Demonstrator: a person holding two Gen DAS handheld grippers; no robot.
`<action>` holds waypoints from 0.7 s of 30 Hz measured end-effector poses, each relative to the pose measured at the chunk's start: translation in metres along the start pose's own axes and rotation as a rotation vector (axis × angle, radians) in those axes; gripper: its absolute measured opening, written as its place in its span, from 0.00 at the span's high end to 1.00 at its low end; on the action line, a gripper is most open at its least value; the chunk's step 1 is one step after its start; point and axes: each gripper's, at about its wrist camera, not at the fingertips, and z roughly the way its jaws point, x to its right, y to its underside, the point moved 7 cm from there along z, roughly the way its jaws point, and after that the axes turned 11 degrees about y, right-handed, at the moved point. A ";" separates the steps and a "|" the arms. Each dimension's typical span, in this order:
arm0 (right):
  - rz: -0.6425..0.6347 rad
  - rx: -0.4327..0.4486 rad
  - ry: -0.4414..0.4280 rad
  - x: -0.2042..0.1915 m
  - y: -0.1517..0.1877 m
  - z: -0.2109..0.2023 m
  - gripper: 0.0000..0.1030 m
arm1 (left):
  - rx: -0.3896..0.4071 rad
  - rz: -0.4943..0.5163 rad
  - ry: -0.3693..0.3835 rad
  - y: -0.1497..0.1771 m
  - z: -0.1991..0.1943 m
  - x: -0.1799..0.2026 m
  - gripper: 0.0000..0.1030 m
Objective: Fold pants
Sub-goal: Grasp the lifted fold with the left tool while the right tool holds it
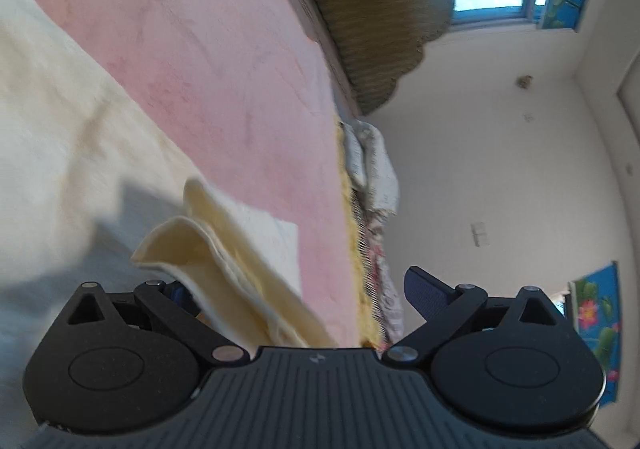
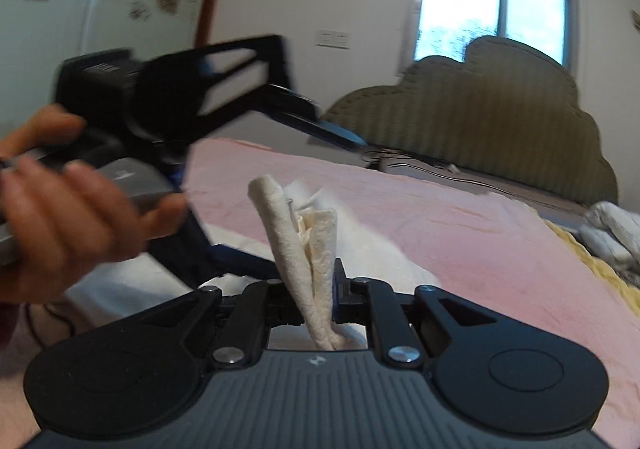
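Note:
The cream pants [image 1: 48, 129] lie on a pink blanket [image 1: 200, 49]. A folded edge of them [image 1: 224, 249] rises between the fingers of my left gripper [image 1: 304, 293], close to the left-hand finger. That gripper stands wide open, and its far pad is clear of the cloth. In the right wrist view my right gripper [image 2: 316, 289] is shut on a bunched fold of the pants [image 2: 296, 233], which stands up from its jaws. A hand [image 2: 60, 217] holds the left gripper just beyond, with its fingers [image 2: 320, 125] spread above and below the cloth.
A padded olive headboard [image 2: 480, 109] stands at the far end of the bed below a bright window [image 2: 492, 5]. A crumpled white cloth [image 2: 612, 225] lies at the bed's edge beside a yellow fringe. White walls lie beyond.

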 end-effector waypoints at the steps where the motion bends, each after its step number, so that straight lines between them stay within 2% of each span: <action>1: -0.025 -0.003 -0.009 -0.006 0.001 0.000 0.89 | 0.011 -0.005 -0.012 -0.002 -0.003 -0.004 0.16; 3: -0.062 -0.006 -0.009 -0.015 0.004 0.001 0.89 | 0.005 -0.014 -0.047 -0.006 -0.005 -0.011 0.46; 4: -0.073 -0.010 -0.012 -0.019 0.004 0.002 0.89 | -0.001 -0.016 -0.072 -0.007 -0.006 -0.015 0.54; 6: -0.085 -0.015 -0.027 -0.026 0.003 0.005 0.89 | -0.005 0.021 -0.117 -0.009 -0.013 -0.018 0.81; 7: -0.092 -0.016 -0.033 -0.029 0.002 0.006 0.89 | -0.005 0.062 -0.154 -0.011 -0.014 -0.017 0.86; 11: -0.139 -0.028 -0.064 -0.047 -0.004 0.013 0.89 | 0.008 0.289 -0.292 -0.021 -0.031 0.001 0.87; 16: -0.219 -0.006 -0.134 -0.090 -0.018 0.028 0.89 | 0.026 0.514 -0.485 -0.038 -0.062 0.009 0.91; 21: -0.281 0.013 -0.210 -0.136 -0.022 0.049 0.89 | 0.043 0.635 -0.633 -0.045 -0.086 -0.004 0.91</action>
